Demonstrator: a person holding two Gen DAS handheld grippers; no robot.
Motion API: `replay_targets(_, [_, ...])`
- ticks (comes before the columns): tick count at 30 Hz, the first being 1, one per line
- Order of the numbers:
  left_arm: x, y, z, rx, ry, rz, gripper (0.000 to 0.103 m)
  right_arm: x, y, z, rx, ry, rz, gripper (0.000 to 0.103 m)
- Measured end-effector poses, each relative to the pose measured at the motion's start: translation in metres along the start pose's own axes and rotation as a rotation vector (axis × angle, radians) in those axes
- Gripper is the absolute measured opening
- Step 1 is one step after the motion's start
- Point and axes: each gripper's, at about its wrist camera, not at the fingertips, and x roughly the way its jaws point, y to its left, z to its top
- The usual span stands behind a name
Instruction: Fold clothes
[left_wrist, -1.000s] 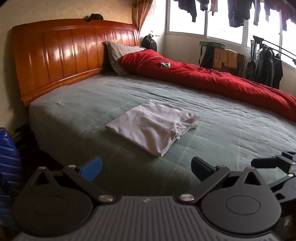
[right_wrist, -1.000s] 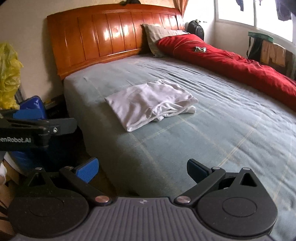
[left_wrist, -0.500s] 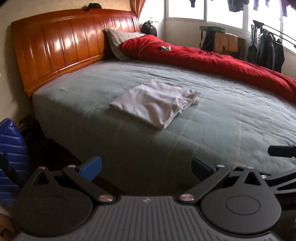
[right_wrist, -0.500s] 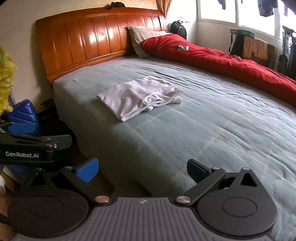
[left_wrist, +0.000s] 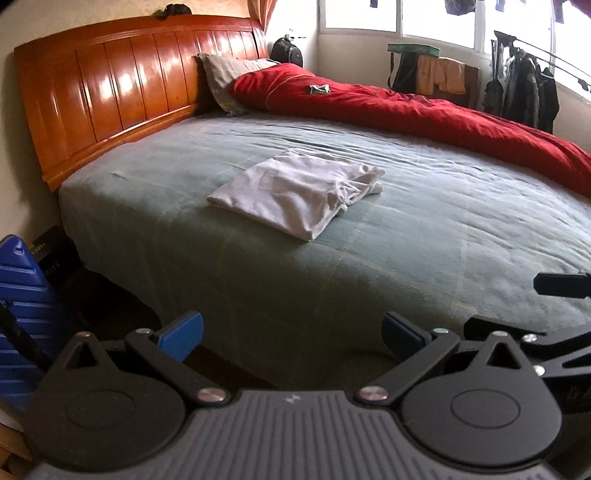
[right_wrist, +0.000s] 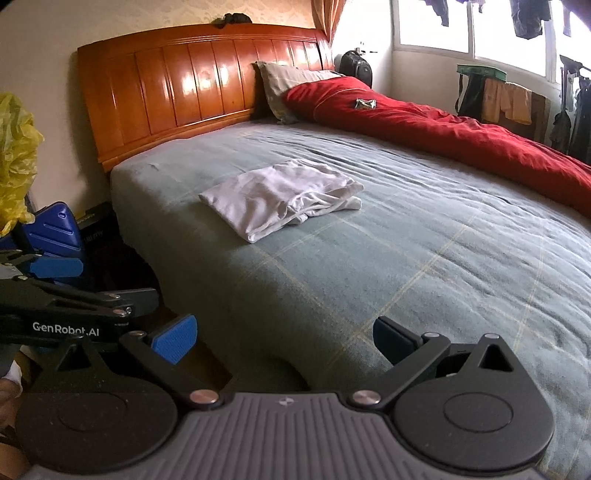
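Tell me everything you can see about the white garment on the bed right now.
The white garment is a thin, soft-looking fabric, probably cotton, folded into a rough rectangle and lying flat on the grey-green bedspread, toward the headboard side. Its near and left edges are smooth and straight; the right end is bunched, with crumpled layers and a small bit sticking out. Only the bedspread touches it. It lies clear of the red duvet. Both the left gripper and right gripper are open and well away from it.

Both grippers, left (left_wrist: 291, 332) and right (right_wrist: 282, 334), have apparently drawn back from the folded garment (left_wrist: 297, 192).
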Motion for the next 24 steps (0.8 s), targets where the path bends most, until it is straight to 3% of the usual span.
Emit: replay_targets(24, [0.002, -0.0036, -0.001, 0.008, 0.01, 0.01, 0.102, -0.0046, -0.0023, -0.0007, 0.011, -0.009, 0.013, 0.103])
